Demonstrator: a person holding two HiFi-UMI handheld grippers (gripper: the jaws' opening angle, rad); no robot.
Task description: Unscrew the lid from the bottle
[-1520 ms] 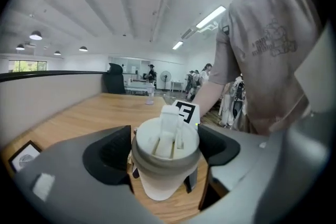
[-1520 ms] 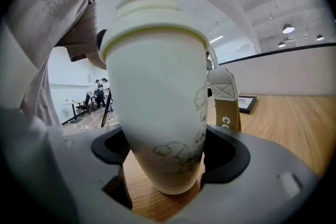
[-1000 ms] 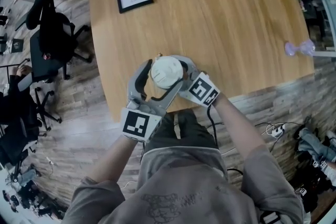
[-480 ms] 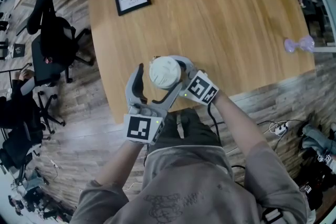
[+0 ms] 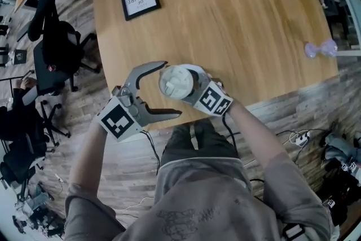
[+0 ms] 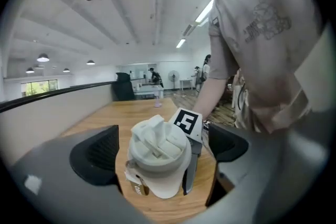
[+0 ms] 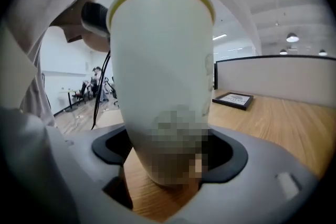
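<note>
– Left gripper [image 5: 171,88] is gaping wide, its jaws having just been opening, and the lid [image 6: 159,147] is sitting between the pads untouched. Why?
– It is probably resetting for another twist. Meanwhile the right gripper [image 7: 168,160] is clamping the bottle [image 7: 163,76] over the table's [image 5: 237,20] near edge, steadying it.

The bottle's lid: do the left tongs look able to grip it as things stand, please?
Probably yes: the left tongs, whose jaws have just been opening, stand wide with the lid between them, untouched; the right tongs hold the bottle lower down.
</note>
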